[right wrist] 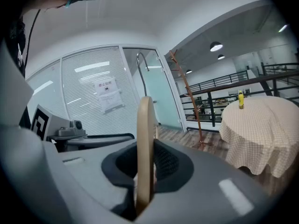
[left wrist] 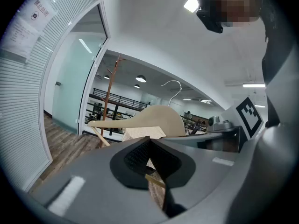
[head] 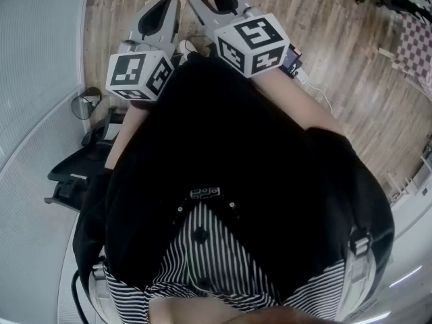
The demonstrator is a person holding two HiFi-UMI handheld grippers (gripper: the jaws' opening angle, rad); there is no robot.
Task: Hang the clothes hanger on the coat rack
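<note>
Hanger [right wrist: 144, 120]: a wooden hanger with a metal hook [right wrist: 141, 59], held in the air in front of the person by both grippers and well apart from the coat rack [right wrist: 191, 101].

Right gripper [right wrist: 145, 148]: jaws clamped on the hanger's flat wooden body, which stands edge-on and upright between the pads.

Left gripper [left wrist: 150, 148]: jaws drawn together on a thin wooden bar of the same hanger (only a short piece of it shows between the pads). The broad wooden shoulder rises just beyond, with the hook above it.

Coat rack: a thin reddish-brown pole with short branches at the top. It stands on the plank floor [head: 337, 39], beside a pale green glass door [right wrist: 161, 97].

Surroundings, right gripper view:
- A round table [right wrist: 261, 139] under a checked cloth stands to the right of the rack, with a yellow bottle [right wrist: 241, 99] upright on it.
- A wall of blinds [right wrist: 84, 87] to the left of the door carries a paper notice [right wrist: 108, 96].
- A dark railing [right wrist: 233, 90] runs behind the rack and table.

Surroundings, head view:
- The person's black jacket [head: 236, 167] fills the middle of the frame.
- The two marker cubes sit side by side at the top.
- A white cable [head: 317, 90] lies on the floor to the right.
- A dark chair-like object [head: 77, 171] sits at the left.
</note>
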